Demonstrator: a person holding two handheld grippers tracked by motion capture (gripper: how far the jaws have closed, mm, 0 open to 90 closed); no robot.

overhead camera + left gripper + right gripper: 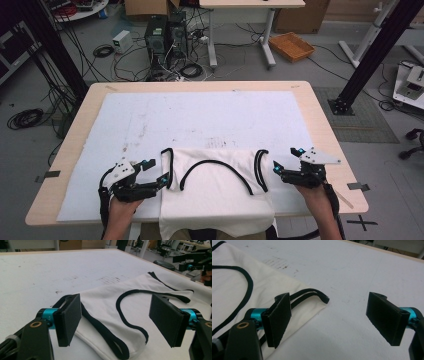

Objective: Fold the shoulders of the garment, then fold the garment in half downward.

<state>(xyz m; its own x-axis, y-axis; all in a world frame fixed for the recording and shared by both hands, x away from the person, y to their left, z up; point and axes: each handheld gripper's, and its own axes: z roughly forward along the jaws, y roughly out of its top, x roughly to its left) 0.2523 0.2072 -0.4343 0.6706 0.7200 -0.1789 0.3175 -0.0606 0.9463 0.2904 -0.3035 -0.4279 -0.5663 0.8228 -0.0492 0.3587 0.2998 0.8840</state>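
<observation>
— Garment (215,192), item one: white sleeveless top with black trim, lying flat at the near middle of the table, its lower part hanging over the near edge towards you. Where do your jaws stand?

— Your left gripper (156,172): jaws spread wide, nothing between them. In the left gripper view the pads (68,318) straddle the garment's near corner, where a black-edged armhole (110,340) loops back on itself. Whether the pads touch the cloth cannot be told.

— And the right?

— Your right gripper (286,160): jaws spread wide as well, holding nothing. In the right gripper view one pad (278,317) sits over the garment's edge beside the black strap end (312,295); the other is over the bare white sheet (362,270).

— Surroundings, item two?

— White sheet covering most of a light wooden table (320,115), marked with faint smudges near the middle. Your two hands come in from the near edge, one at each side of the garment. Black neckline trim (215,170) curves across the cloth between the grippers.

— Beyond the table?

— Grey floor with tangled cables, two dark computer towers (165,35), an orange tray (291,46), and a second desk's white legs.
</observation>
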